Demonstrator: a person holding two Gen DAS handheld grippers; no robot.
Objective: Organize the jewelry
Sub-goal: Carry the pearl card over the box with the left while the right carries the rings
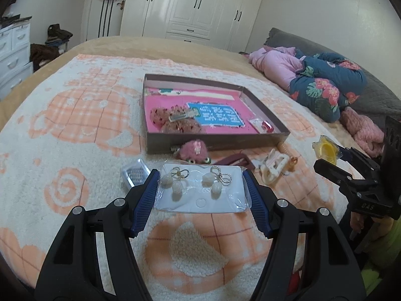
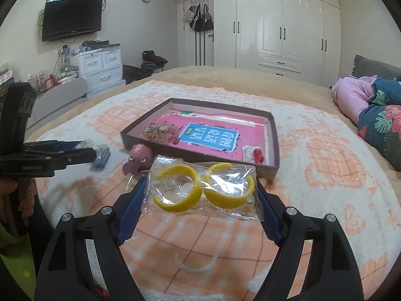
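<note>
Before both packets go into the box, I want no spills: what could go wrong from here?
1. The left gripper pinches the earring card only by its edges; it could bow and pop free.
2. The right gripper holds the yellow hoops' bag by slick film, which may slip.
3. Either packet could catch the box wall.

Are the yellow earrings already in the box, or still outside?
Outside: the yellow earrings, bagged, sit between the right gripper's pads, short of the box.

Glossy clear plastic bag (image 2: 200, 190), fuzzy cloth blanket (image 2: 313, 200), matt cardboard box (image 2: 274, 145).
</note>
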